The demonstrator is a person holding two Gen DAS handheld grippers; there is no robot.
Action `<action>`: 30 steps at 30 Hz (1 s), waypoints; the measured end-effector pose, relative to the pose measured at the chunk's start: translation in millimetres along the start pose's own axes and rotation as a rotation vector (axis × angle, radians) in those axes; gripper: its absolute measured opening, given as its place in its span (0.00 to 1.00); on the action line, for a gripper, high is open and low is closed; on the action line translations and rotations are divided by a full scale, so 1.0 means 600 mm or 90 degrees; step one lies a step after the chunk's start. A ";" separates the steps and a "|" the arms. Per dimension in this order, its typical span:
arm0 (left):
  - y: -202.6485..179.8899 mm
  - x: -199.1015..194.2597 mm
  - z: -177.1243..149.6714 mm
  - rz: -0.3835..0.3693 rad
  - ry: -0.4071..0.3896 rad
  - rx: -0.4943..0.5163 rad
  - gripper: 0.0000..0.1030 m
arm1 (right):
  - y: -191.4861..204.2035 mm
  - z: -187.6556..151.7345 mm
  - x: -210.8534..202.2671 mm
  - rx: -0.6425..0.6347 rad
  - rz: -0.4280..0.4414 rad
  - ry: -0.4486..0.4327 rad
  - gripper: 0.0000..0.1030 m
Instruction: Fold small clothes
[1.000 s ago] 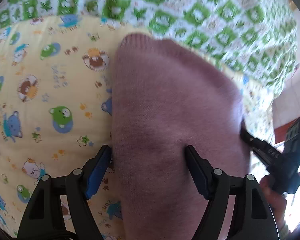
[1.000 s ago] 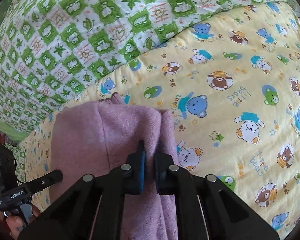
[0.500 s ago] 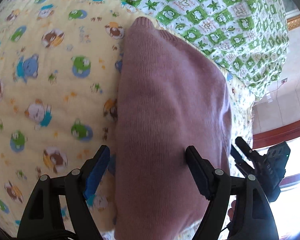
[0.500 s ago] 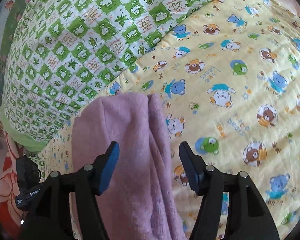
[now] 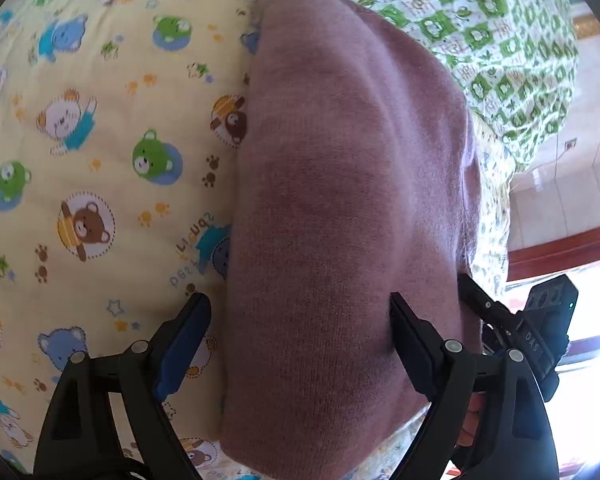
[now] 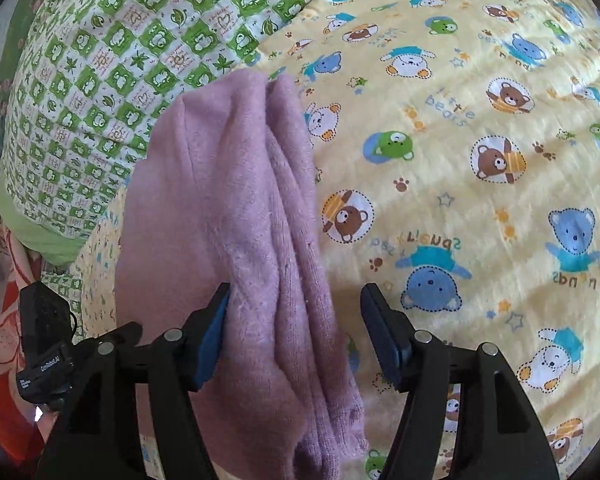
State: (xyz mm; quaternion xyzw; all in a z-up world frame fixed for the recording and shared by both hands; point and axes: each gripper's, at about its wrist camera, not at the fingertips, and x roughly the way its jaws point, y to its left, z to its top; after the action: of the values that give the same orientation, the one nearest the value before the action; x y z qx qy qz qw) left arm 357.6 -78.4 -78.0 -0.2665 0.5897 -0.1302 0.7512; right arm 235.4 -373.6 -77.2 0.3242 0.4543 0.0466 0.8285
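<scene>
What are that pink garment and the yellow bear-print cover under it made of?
The pink garment looks like a soft knit, maybe wool or acrylic: fine ribbed rows and a fuzzy matte surface show. The yellow cover looks like thin printed cotton, matte, slightly puckered as if quilted. The exact fibre cannot be told.

"little bears" printed on yellow blanket (image 6: 480,208), "DAS" on black device (image 5: 540,340)

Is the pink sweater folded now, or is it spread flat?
Folded. The pink sweater lies as a narrow bundle on the yellow bear blanket, with several stacked layer edges along its right side.
</scene>
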 end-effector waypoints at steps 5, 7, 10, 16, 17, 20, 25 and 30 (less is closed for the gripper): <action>-0.004 -0.004 0.011 -0.002 -0.006 -0.003 0.86 | 0.006 0.009 -0.005 -0.007 0.005 0.007 0.63; -0.007 0.001 0.018 0.000 -0.006 0.003 0.86 | 0.010 0.020 -0.004 -0.009 0.010 0.005 0.63; -0.010 0.013 0.030 -0.002 -0.007 0.006 0.86 | 0.015 0.040 0.006 -0.011 0.014 0.006 0.63; -0.002 0.028 0.043 -0.033 -0.019 -0.003 0.64 | 0.009 0.065 0.046 0.009 0.053 0.037 0.62; -0.003 0.026 0.043 -0.033 -0.024 0.003 0.59 | 0.010 0.067 0.050 0.009 0.061 0.041 0.57; -0.010 0.006 0.036 -0.039 -0.045 0.025 0.49 | 0.014 0.066 0.053 0.008 0.090 0.054 0.33; -0.015 -0.044 0.020 -0.054 -0.080 0.039 0.43 | 0.035 0.056 0.023 0.012 0.125 0.028 0.27; -0.008 -0.117 0.002 -0.052 -0.125 0.044 0.43 | 0.090 0.041 -0.003 -0.001 0.166 0.011 0.26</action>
State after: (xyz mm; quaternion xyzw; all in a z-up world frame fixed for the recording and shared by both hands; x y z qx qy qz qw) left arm 340.2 -46.3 -17.5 -0.2759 0.4969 -0.1541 0.8082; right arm 265.2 -343.9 -35.3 0.3799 0.4150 0.1572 0.8116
